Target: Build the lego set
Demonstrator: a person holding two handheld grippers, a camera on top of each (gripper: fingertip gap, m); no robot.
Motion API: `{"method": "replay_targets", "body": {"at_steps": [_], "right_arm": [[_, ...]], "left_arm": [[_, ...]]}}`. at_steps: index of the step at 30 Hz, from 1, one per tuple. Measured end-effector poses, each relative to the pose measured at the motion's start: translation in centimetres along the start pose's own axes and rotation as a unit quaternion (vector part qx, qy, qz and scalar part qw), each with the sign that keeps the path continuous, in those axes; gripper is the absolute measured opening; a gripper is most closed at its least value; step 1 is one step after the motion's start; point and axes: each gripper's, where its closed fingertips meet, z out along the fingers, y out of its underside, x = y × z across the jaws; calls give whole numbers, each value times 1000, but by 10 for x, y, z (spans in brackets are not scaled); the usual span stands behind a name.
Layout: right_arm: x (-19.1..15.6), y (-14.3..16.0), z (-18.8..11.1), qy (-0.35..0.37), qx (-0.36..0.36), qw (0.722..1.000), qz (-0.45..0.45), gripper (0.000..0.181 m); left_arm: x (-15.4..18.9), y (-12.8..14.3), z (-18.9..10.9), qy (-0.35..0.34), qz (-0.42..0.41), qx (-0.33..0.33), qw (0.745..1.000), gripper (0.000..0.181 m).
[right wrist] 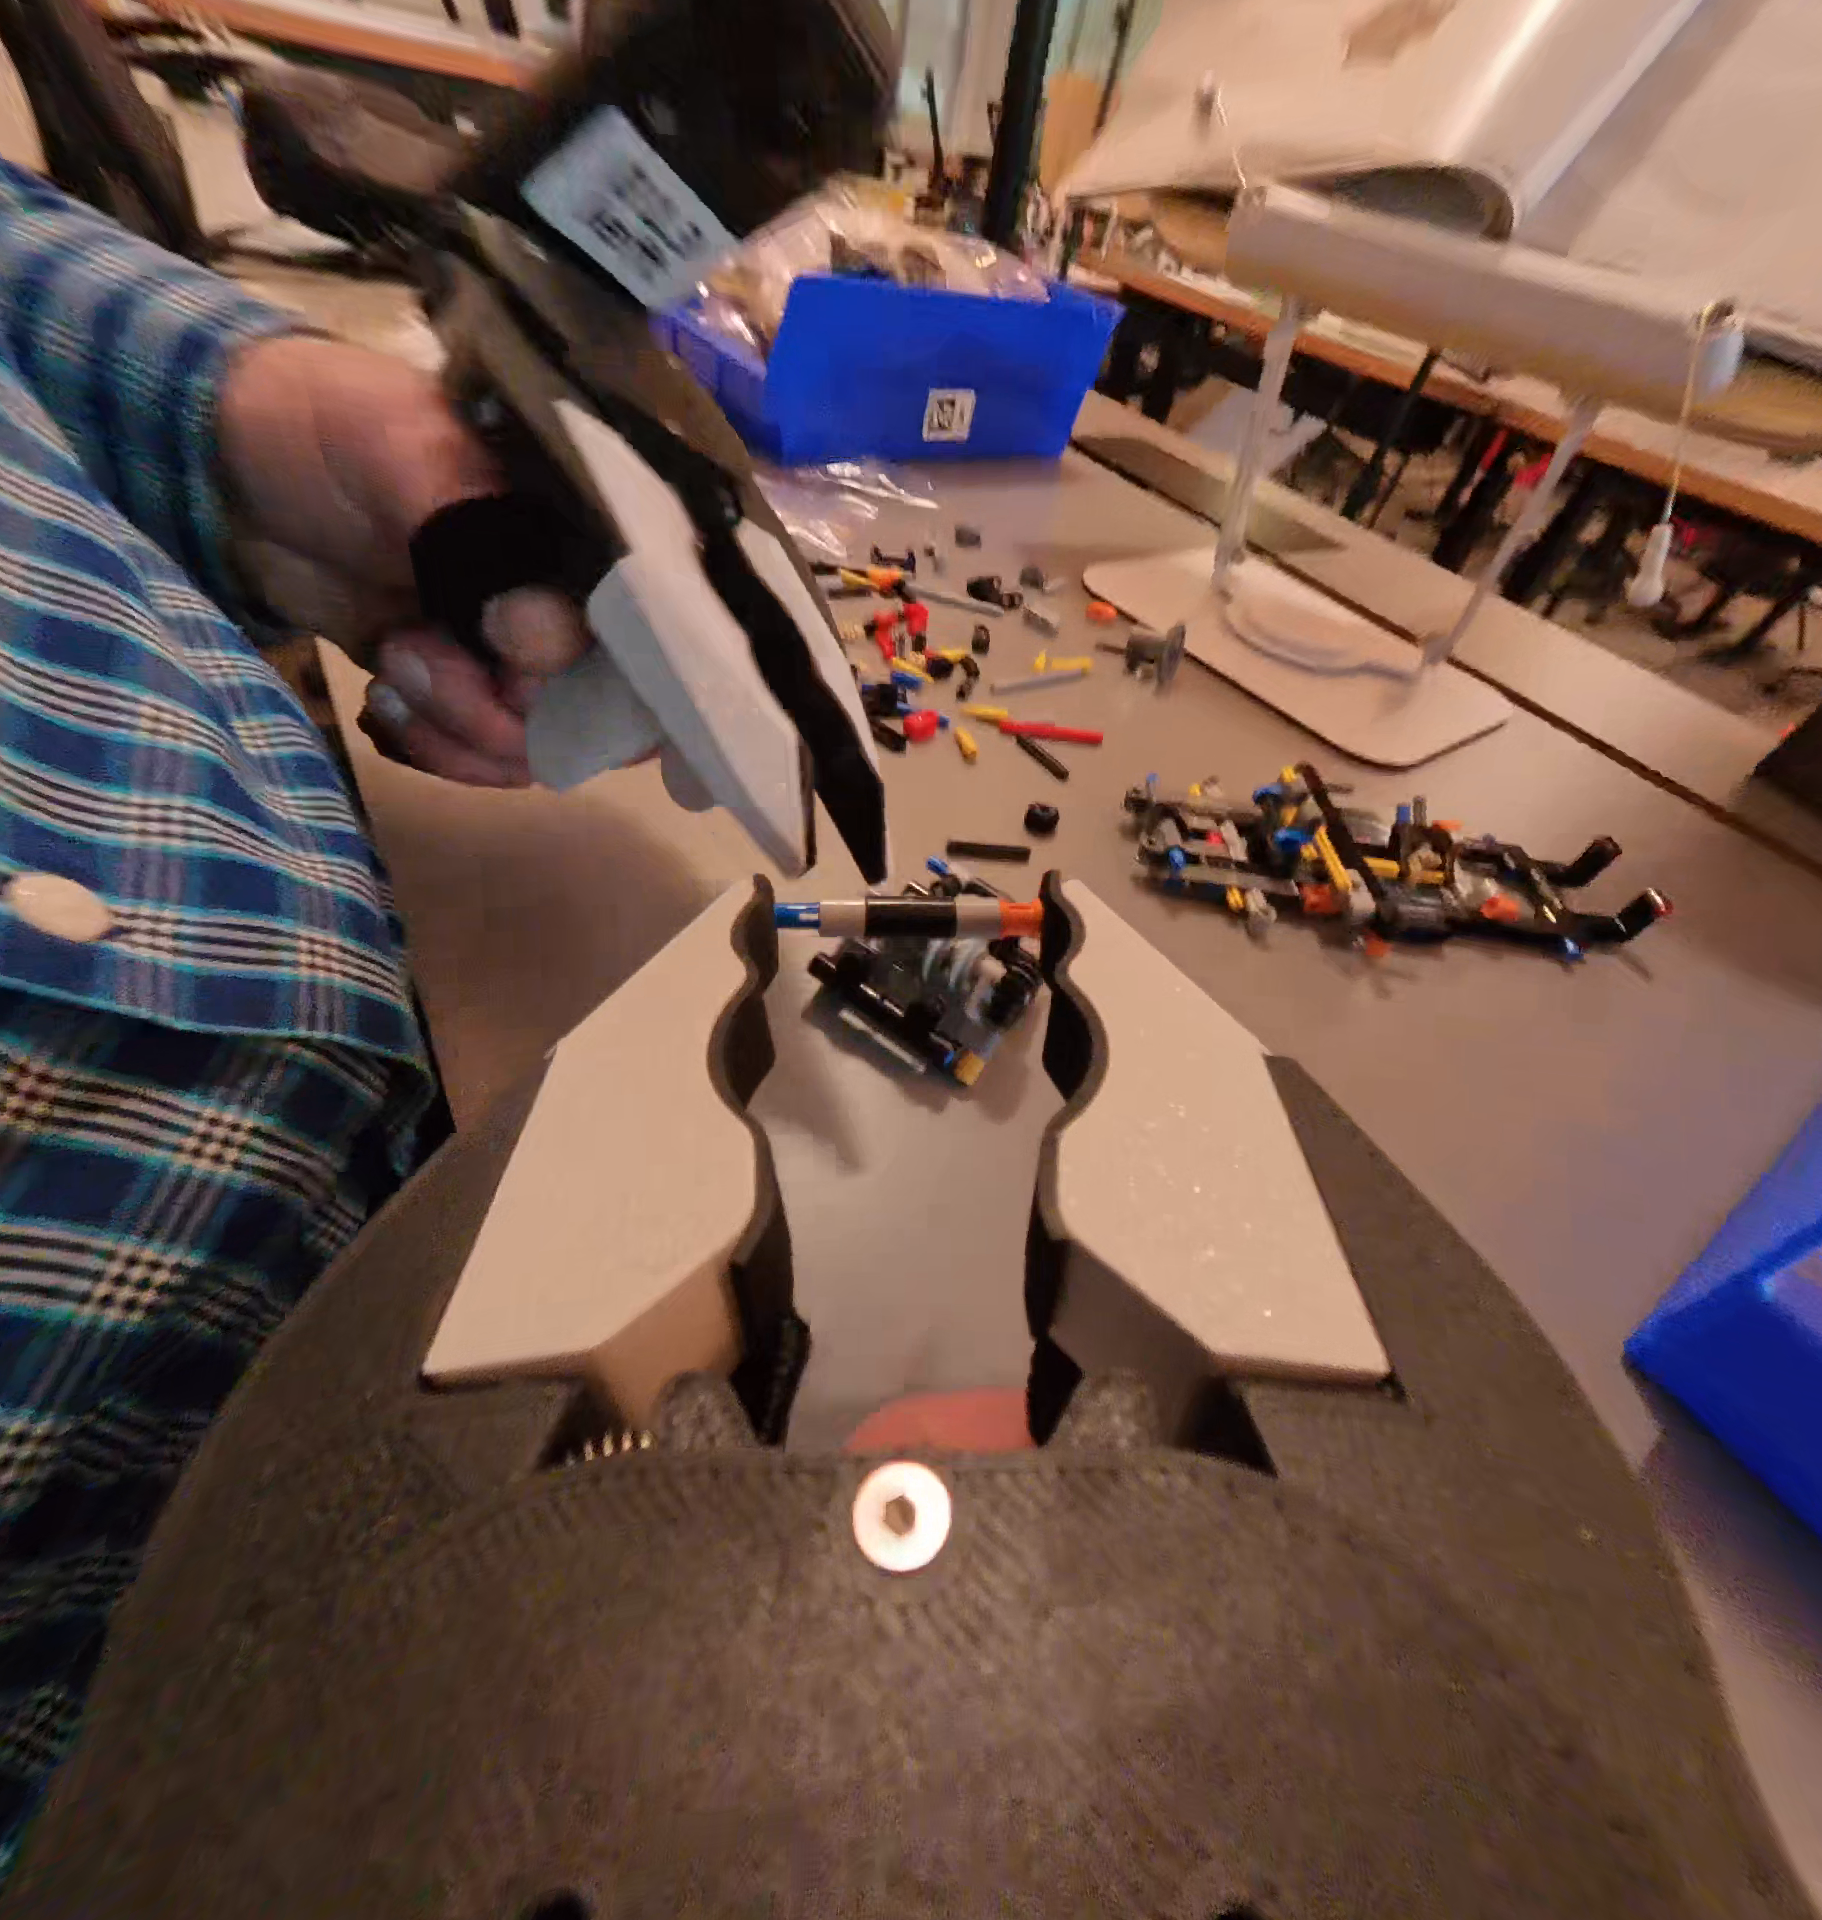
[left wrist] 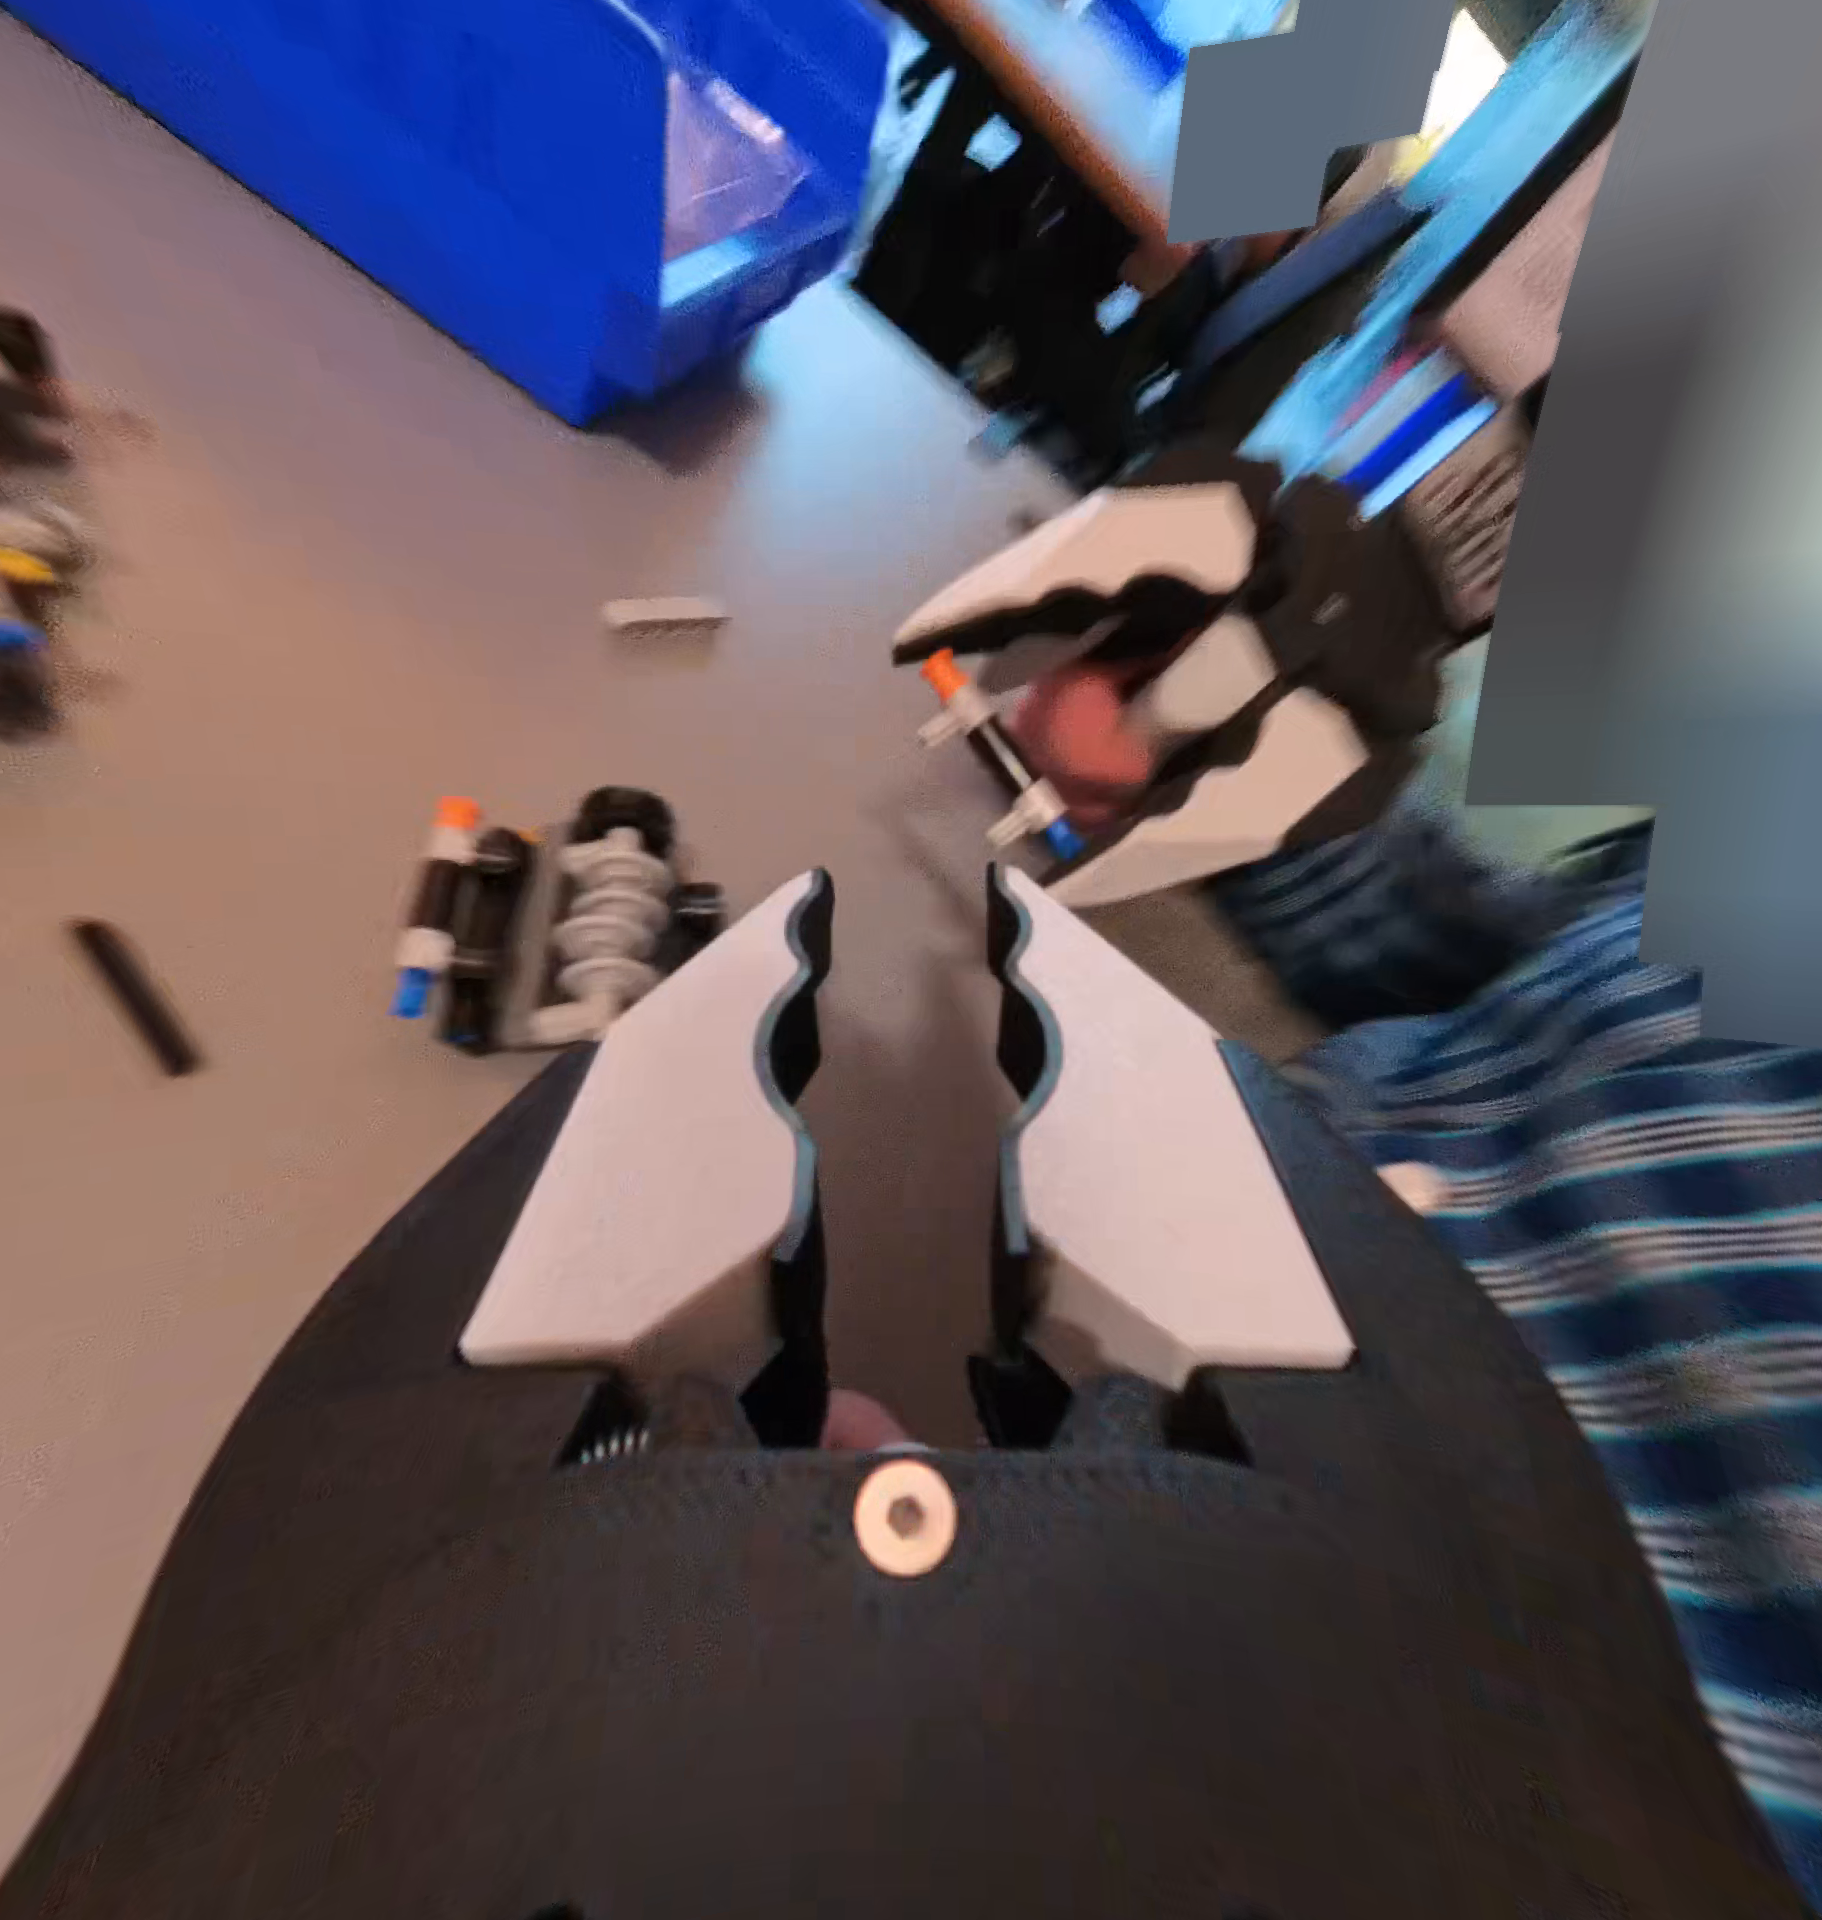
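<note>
My right gripper (right wrist: 907, 906) is shut on a short axle piece (right wrist: 907, 918) with a black middle, grey collars, an orange end and a blue end. It grips the piece lengthwise by its ends, above the table. A small black and grey sub-assembly (right wrist: 928, 992) lies on the table just under it. In the left wrist view, my left gripper (left wrist: 907, 883) is open and empty, between the sub-assembly (left wrist: 554, 925) and the right gripper (left wrist: 1094, 727) with the axle piece (left wrist: 995, 748). The left gripper (right wrist: 824, 831) hangs point-down just above the axle's blue end.
A long lego chassis (right wrist: 1385, 873) lies to the right. Several loose parts (right wrist: 938, 665) are scattered behind. A blue bin (right wrist: 938, 364) stands at the back, another blue bin (right wrist: 1769, 1330) at the right edge, and a lamp base (right wrist: 1302, 644) beyond. A black rod (left wrist: 133, 997) lies at left. The tips of both grippers are at nearly the same place. About 12 cm separates my left fingertips from the black rod (left wrist: 133, 997). It is also in sight in the right wrist view (right wrist: 986, 848).
</note>
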Motion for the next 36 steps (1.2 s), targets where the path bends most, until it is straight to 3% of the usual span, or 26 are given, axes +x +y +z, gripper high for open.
{"method": "replay_targets", "body": {"at_steps": [3, 6, 10, 18, 21, 24, 28, 36], "right_arm": [[-11, -10, -4, -22, 32, 999, -16, 48], [-20, -20, -5, -36, 60, 997, -23, 49], [-20, -22, -8, -42, 72, 996, -26, 49], [-22, -14, -7, -47, 48, 997, -43, 49], [-21, -18, -8, -48, 62, 996, -35, 49], [-23, -18, -8, -50, 67, 996, -35, 49], [-24, -18, -7, -51, 66, 996, -36, 49], [-22, -8, -4, -42, 20, 997, -55, 55]], "left_arm": [[20, -5, 0, 116, -112, 19, 987, 30], [36, -8, 4, 185, -152, 29, 971, 22], [42, -11, 2, 222, -179, 38, 958, 2], [39, -9, 4, 222, -193, 41, 955, 0], [36, -8, 5, 227, -214, 43, 949, 20], [49, -3, 5, 269, -228, 27, 935, 16], [49, -4, 5, 272, -231, 39, 934, 5], [42, -2, 4, 259, -235, 31, 936, 4]]}}
